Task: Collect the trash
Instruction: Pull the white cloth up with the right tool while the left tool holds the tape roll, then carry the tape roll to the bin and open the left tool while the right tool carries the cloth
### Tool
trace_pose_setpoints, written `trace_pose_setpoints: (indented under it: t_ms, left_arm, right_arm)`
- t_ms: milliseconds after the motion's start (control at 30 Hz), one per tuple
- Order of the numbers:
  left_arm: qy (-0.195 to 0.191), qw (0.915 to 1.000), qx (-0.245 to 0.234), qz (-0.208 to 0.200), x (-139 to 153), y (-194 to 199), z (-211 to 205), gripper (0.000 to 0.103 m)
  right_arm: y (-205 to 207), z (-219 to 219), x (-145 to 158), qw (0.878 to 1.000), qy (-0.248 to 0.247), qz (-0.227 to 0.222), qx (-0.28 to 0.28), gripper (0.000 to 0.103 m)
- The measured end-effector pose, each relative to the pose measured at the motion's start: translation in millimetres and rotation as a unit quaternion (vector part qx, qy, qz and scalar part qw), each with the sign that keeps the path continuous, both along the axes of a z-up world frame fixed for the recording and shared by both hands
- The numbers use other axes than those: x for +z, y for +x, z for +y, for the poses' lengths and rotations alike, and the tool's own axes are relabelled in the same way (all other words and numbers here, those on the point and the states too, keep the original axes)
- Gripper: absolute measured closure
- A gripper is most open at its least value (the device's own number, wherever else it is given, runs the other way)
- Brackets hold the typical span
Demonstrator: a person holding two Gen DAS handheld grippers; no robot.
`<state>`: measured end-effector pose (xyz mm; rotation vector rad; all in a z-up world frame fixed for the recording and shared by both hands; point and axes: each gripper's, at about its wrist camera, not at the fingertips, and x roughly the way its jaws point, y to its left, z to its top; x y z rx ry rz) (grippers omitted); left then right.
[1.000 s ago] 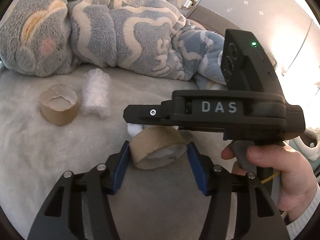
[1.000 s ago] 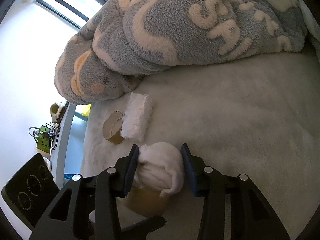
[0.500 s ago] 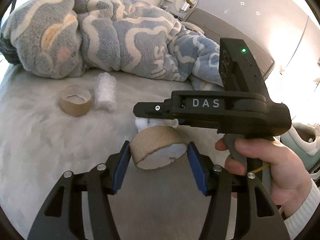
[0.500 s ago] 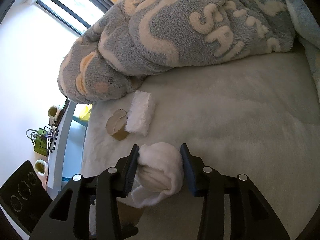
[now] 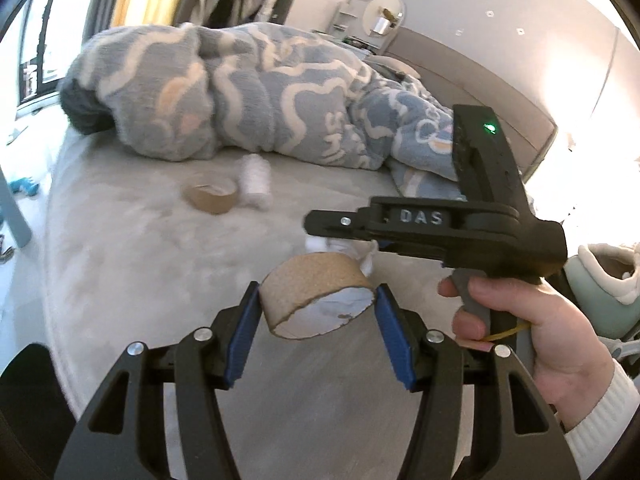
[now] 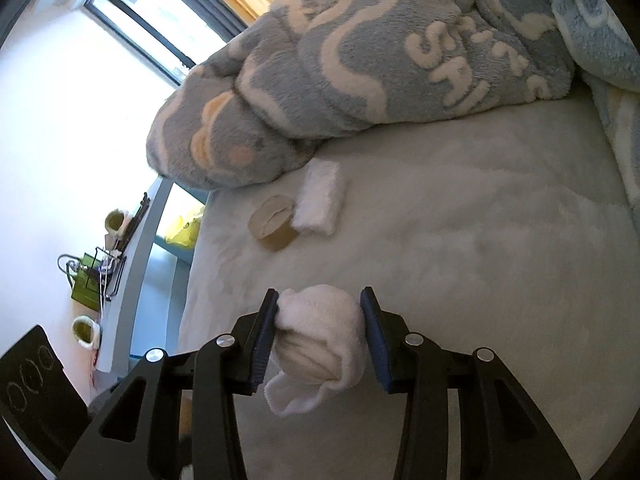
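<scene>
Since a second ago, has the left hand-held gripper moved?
Yes. The left hand-held gripper has pulled back from the patterned blanket, still clamping its cardboard roll; the roll left on the bed looks smaller.

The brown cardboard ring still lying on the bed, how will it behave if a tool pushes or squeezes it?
The cardboard ring looks thin-walled and hollow, so probably light and easily crushed. It lies flat on soft bedding, so it should slide, not roll.

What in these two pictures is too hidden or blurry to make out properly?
- Left wrist view: the white bundle is mostly hidden behind the right gripper's black body.
- Left wrist view: the cardboard ring and white roll on the bed are smeared by motion blur.
- Right wrist view: the shelf clutter is too small to identify.
</scene>
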<state>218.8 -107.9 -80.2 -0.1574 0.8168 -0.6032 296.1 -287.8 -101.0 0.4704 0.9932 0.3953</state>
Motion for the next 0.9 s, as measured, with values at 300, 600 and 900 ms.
trace_pose_setpoints:
  t_ms: [300,600,900]
  left_arm:
    - [0.025,0.9990,0.036,-0.001,8,-22,34,0.043]
    - [0.044,0.9967,0.067,0.000,11,-43,75,0.043]
    - [0.058,0.9925,0.108,-0.002,13,-56,128,0.043]
  right_arm:
    - [-26,26,10,1.000,-0.016,-0.021,0.011,0.061]
    - [-45,59,17,0.999,-0.025,-0.038,0.026,0.061]
    - [-59,103,23,0.996,-0.048,-0.054,0.058,0.061]
